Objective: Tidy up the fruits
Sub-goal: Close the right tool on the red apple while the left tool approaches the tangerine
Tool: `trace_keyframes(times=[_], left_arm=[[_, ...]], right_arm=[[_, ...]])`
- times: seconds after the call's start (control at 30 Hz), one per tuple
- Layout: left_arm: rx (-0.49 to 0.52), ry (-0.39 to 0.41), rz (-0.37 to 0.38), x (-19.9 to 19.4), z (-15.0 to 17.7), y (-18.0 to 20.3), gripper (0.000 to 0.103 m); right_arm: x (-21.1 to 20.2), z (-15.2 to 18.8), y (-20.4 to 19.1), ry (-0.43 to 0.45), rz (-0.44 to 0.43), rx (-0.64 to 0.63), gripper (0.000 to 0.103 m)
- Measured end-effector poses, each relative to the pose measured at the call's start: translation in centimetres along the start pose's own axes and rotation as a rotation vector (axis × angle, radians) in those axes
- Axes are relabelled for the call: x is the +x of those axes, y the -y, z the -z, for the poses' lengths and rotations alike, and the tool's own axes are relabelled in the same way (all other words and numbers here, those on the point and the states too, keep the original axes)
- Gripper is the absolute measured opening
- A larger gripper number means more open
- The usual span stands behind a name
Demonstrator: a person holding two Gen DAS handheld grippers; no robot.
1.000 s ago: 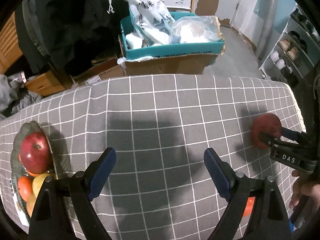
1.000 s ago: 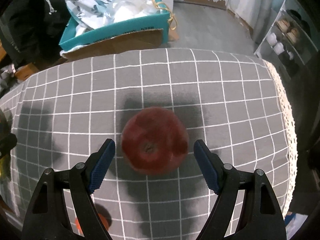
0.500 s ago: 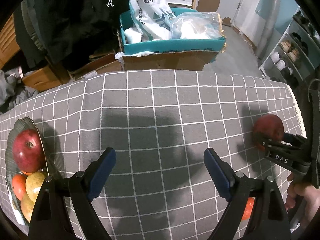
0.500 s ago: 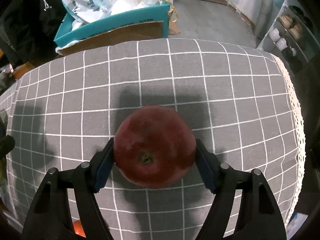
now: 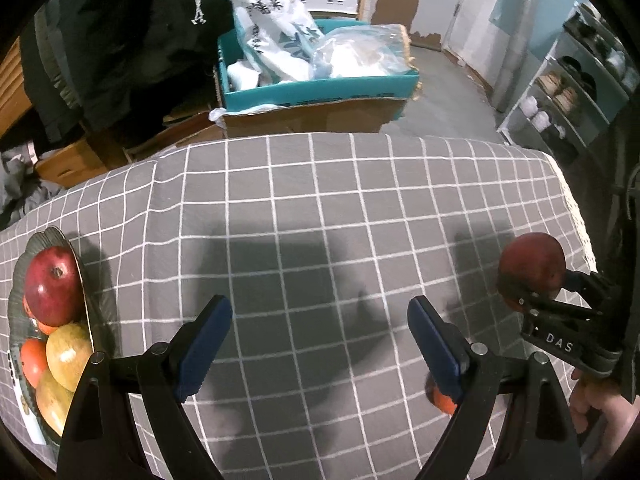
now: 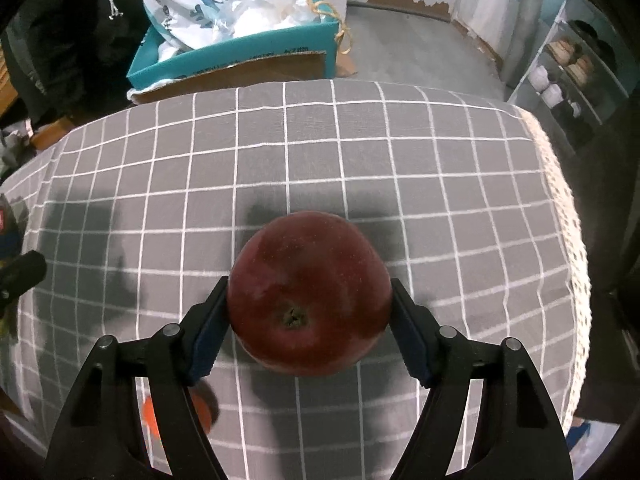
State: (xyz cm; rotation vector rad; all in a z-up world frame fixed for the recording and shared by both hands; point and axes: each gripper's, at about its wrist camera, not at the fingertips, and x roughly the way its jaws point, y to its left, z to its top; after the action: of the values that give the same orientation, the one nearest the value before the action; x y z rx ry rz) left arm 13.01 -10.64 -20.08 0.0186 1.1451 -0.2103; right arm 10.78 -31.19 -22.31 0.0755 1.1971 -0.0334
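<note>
1. Bowl point(image 5: 90, 322), far left in the left view: it sits on the cloth point(image 5: 320, 208) and already holds a red fruit on top with yellowish and orange ones under it. It looks to be where the fruit is being gathered, though only part of the rim shows.
2. Left gripper point(image 5: 320, 340): jaws stand wide with nothing between them, above bare cloth, as they did a second ago. It has no part in the pick for now.
3. Right gripper point(image 6: 310, 320): a second ago its jaws stood apart on either side of the apple point(image 6: 310, 294), which lay on the cloth. They have just been closing, and both pads now press on the apple's flanks. So the pick is made; the carry across to the bowl remains.
4. Left view only: the bowl, and the apple point(image 5: 534, 266) seen side-on in the right gripper point(image 5: 532, 284), seemingly clear of the cloth; a hand point(image 5: 600, 404) shows below it.
5. Right view only: the apple's stem end facing the camera, and both pads in contact.
6. Small orange fruit point(image 6: 200, 408): low in both views, half hidden behind a finger each time. It still lies on the cloth, probably next to go.
</note>
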Motion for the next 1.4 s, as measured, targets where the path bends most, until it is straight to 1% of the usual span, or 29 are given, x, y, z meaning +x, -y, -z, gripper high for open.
trace_keyframes(times=[0.13, 0.3, 0.47, 0.73, 0.83, 1.03, 1.2, 1.3, 1.33, 1.4], left_arm=[[0.009, -0.004, 0.017, -0.6, 1.0, 0.8, 0.091], [0.026, -0.026, 0.060, -0.9, 2.9, 2.5, 0.091], [0.097, -0.034, 0.049, -0.9, 4.3, 4.7, 0.091], [0.136, -0.060, 0.058, -0.1, 6.0, 6.6, 0.091], [0.150, -0.069, 0.074, 0.1, 6.5, 7.4, 0.091], [0.189, -0.091, 0.093, 1.1, 7.5, 9.2, 0.091], [0.197, -0.118, 0.100, 2.3, 8.0, 9.8, 0.091], [0.201, -0.114, 0.102, 2.7, 7.9, 10.1, 0.091], [0.204, -0.111, 0.099, 2.8, 7.9, 10.2, 0.089], [0.209, -0.107, 0.099, 2.9, 7.9, 10.3, 0.083]], right_arm=[[-1.6, 1.6, 0.4, 0.008, 0.004, 0.017, 0.074], [-3.4, 3.3, 0.9, 0.019, 0.005, 0.032, 0.074], [-4.4, 4.7, 1.6, 0.024, 0.012, 0.061, 0.074], [-4.9, 7.0, 2.5, 0.016, 0.026, 0.075, 0.074], [-4.7, 7.8, 2.8, 0.008, 0.036, 0.077, 0.074], [-4.8, 8.4, 3.9, 0.005, 0.042, 0.102, 0.074], [-4.7, 8.4, 4.4, 0.004, 0.046, 0.119, 0.074], [-4.5, 8.5, 4.3, 0.002, 0.045, 0.117, 0.074], [-4.5, 8.5, 4.3, 0.000, 0.045, 0.115, 0.074], [-4.3, 8.4, 4.2, -0.002, 0.043, 0.110, 0.074]])
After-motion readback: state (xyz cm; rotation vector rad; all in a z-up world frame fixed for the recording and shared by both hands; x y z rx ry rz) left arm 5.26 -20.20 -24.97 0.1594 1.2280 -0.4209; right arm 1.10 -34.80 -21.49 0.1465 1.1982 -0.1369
